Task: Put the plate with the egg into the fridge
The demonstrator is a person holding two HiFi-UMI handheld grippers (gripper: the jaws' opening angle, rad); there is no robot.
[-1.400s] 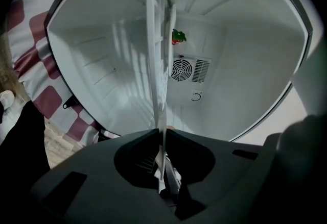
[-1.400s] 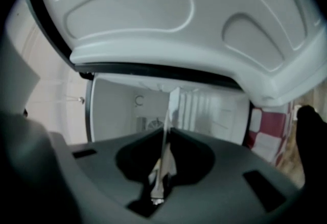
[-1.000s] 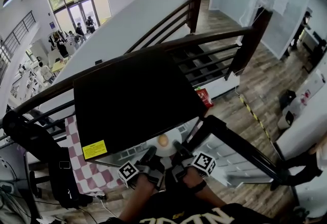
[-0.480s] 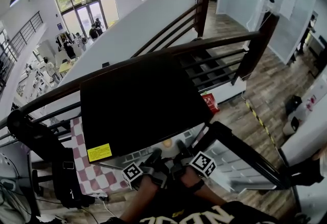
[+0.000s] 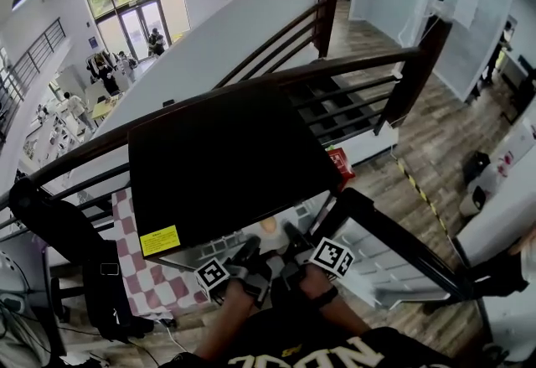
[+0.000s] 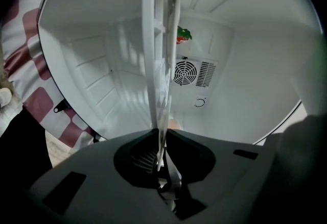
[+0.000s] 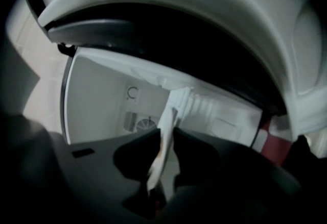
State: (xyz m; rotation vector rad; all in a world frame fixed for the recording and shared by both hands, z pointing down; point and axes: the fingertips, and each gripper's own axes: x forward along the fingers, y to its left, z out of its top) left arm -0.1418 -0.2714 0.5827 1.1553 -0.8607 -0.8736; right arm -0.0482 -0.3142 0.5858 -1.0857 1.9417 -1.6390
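From above, the egg (image 5: pixel 268 226) on its white plate (image 5: pixel 276 238) lies at the mouth of the black mini fridge (image 5: pixel 226 161), half under its top. My left gripper (image 5: pixel 249 256) holds the plate's near left rim and my right gripper (image 5: pixel 291 242) is at its near right rim. In the left gripper view, the thin plate rim (image 6: pixel 162 141) is pinched between the jaws, and the egg (image 6: pixel 174 125) peeks out beyond them. In the right gripper view, the jaws are opening and the plate rim (image 7: pixel 162 151) still stands between them, with a gap on one side.
The fridge door (image 5: pixel 394 253) hangs open to the right. Inside are white walls, a slatted white shelf (image 6: pixel 156 39) and a round fan vent (image 6: pixel 185 72) on the back wall. A red-and-white checked cloth (image 5: pixel 142 270) lies left of the fridge, with a dark railing (image 5: pixel 352 64) behind.
Both grippers have pushed the plate a little further in under the fridge top, so less of the plate shows from above.
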